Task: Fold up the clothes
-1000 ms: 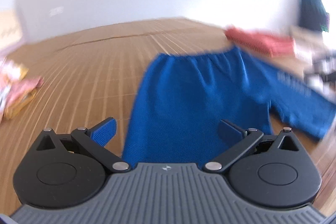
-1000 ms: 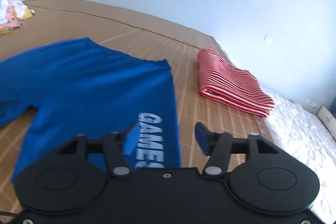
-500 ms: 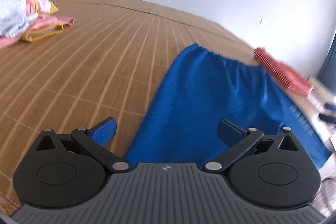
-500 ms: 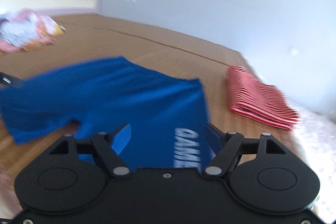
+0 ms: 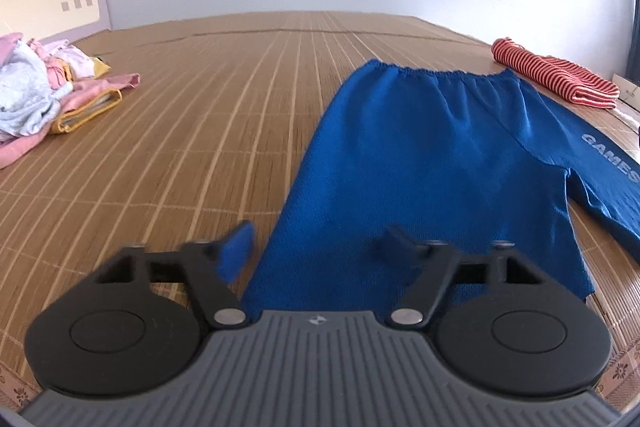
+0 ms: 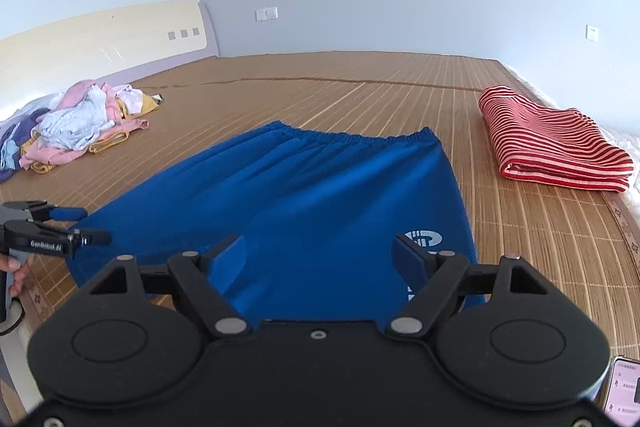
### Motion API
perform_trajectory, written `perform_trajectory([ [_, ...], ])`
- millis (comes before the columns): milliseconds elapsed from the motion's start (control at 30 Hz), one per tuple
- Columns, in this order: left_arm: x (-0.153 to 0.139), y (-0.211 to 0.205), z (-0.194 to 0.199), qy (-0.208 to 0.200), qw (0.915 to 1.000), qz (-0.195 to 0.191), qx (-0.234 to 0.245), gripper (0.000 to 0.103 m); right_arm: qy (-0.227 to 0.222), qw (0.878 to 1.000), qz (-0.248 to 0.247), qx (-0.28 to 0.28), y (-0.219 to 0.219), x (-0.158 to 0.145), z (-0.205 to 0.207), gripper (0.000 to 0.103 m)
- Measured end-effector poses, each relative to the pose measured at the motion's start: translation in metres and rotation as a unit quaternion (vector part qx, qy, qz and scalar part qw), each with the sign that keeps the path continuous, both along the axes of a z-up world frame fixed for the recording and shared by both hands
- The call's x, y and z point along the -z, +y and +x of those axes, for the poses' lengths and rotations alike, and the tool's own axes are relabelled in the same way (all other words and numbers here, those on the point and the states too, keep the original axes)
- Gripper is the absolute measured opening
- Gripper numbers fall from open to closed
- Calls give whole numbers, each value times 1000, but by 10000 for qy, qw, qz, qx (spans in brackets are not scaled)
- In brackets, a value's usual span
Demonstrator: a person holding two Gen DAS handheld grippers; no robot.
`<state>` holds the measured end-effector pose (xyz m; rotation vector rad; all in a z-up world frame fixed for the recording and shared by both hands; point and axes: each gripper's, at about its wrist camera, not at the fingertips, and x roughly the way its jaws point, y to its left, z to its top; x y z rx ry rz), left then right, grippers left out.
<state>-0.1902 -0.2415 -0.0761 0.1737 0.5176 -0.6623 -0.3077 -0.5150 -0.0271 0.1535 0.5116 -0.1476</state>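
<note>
Blue shorts [image 6: 320, 195] lie flat; left tongs [image 5: 316, 247] closing over a hem, right tongs [image 6: 320, 259] opening, both ungripped.

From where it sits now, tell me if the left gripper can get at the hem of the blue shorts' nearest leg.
Probably yes. The left gripper is right over the near leg hem of the blue shorts, its jaws closing with the cloth edge between them but not yet pinched. Nothing lies in the way on the bamboo mat.

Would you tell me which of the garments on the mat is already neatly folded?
The red striped garment at the right edge; the blue shorts lie spread flat, and the pink pile is crumpled.
</note>
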Motion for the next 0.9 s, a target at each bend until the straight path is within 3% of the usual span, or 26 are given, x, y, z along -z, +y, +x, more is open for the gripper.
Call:
perform_trajectory([
  [100,-1,1,-1,-51,9999,-51,-77,35,30,9997,101,-221,6,3,3,81],
  [133,-1,1,0,-56,9999,-61,-81,21,52,9995,117,-280,9,4,4,81],
  [167,-1,1,0,-49,9999,-81,-81,14,69,9994,119,-331,12,6,5,81],
  [233,-1,3,-2,-20,9998,-160,-109,8,45,9988,185,-446,18,8,5,81],
  [333,-1,2,-6,-87,9999,-126,-77,7,-40,9972,385,-638,27,12,6,81],
  [467,0,1,-11,-170,9998,-130,28,7,-199,9888,1221,-832,37,10,24,81],
  [667,-6,0,-27,-436,9980,-267,367,6,-106,9756,1719,-1361,76,-17,100,90],
  [733,-9,0,-31,-440,9972,-363,477,6,46,9752,1743,-1361,88,-22,139,90],
  [900,-11,3,-34,-296,9958,-601,625,6,625,9902,1138,-518,108,-13,232,92],
])
